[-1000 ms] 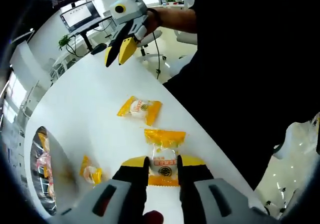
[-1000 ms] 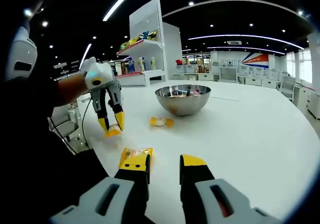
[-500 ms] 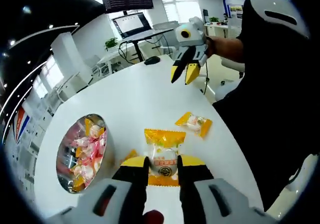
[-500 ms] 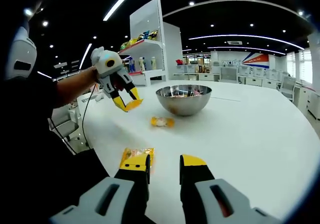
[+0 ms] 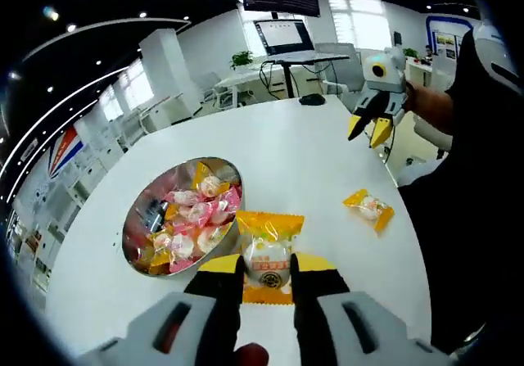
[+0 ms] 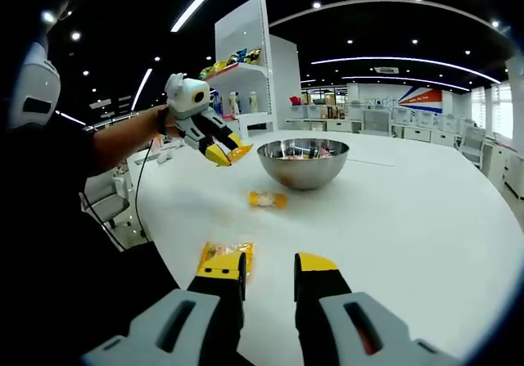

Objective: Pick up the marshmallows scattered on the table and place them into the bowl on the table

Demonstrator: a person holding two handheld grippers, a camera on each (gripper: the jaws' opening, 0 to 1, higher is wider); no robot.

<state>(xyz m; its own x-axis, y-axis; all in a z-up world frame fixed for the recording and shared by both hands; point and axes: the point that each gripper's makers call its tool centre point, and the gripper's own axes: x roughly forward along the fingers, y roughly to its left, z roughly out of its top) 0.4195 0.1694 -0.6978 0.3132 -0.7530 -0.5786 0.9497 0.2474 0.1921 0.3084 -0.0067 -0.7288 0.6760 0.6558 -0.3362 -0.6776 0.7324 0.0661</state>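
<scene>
In the left gripper view, the left gripper [image 5: 266, 269] has its fingers [image 5: 223, 269] closed on a marshmallow [image 5: 268, 259] at the bottom centre of the frame. The packet sits between the two yellow tips, one finger on each side, with its upper crimped end sticking out above them. It is an orange-yellow wrapper with a clear middle showing a round white sweet and a printed label. Just left of it and above lies the bowl [image 5: 135, 219], a steel one, holding many wrapped sweets in pink, yellow and white. A second marshmallow [image 5: 368, 209], in the same orange wrapper, lies on the white desk [image 5: 303, 161] at centre right, well apart from the bowl. The right gripper [image 5: 368, 128] hangs above the desk at upper right.

In the right gripper view, the right gripper [image 6: 269, 277] is at the bottom centre with its fingers parted and nothing between them; a packet [image 6: 232, 251] lies on the desk touching or just behind the left finger. The left gripper [image 6: 228, 152] is at upper left, beside the bowl's [image 6: 303, 166] rim, holding the orange packet. Another packet [image 6: 268, 198] lies in front of the bowl.
</scene>
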